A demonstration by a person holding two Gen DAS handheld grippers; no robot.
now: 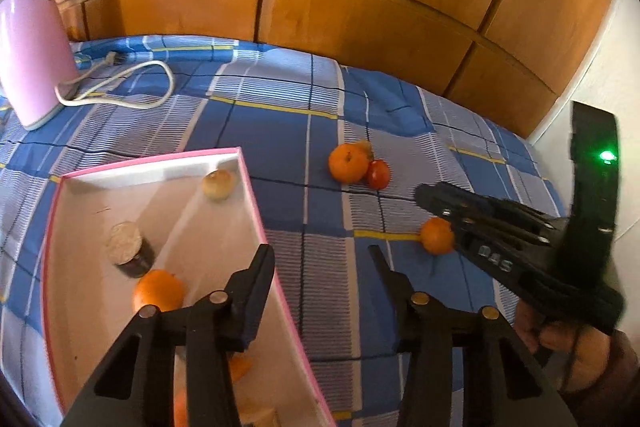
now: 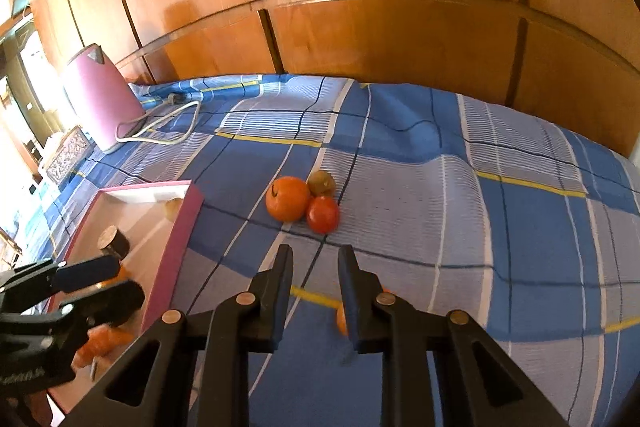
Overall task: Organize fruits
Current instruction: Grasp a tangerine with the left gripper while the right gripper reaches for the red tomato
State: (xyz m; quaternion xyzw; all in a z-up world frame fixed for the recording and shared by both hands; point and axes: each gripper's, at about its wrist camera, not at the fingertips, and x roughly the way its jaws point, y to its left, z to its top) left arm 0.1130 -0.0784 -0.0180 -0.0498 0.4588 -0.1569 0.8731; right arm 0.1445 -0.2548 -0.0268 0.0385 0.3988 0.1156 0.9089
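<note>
My left gripper (image 1: 320, 253) is open and empty, its fingers astride the right wall of the pink-rimmed white box (image 1: 250, 195). In the box lie an orange (image 1: 158, 291), a pale round fruit (image 1: 218, 183) and a dark jar (image 1: 130, 249). My right gripper (image 2: 316, 251) is shut with only cloth showing in the narrow gap. A small orange (image 1: 437, 235) lies on the bed just under its fingers, half hidden behind the right finger (image 2: 360, 299). Farther ahead an orange (image 2: 288, 198), a red fruit (image 2: 323, 214) and a brown kiwi (image 2: 321, 183) touch each other.
A pink kettle (image 1: 32, 55) with a white cord (image 1: 132, 99) stands at the bed's far left. Wooden wardrobe doors (image 2: 360, 27) close off the back. The blue checked bedcover (image 2: 500, 227) stretches to the right. A hand (image 1: 560, 339) holds the right gripper.
</note>
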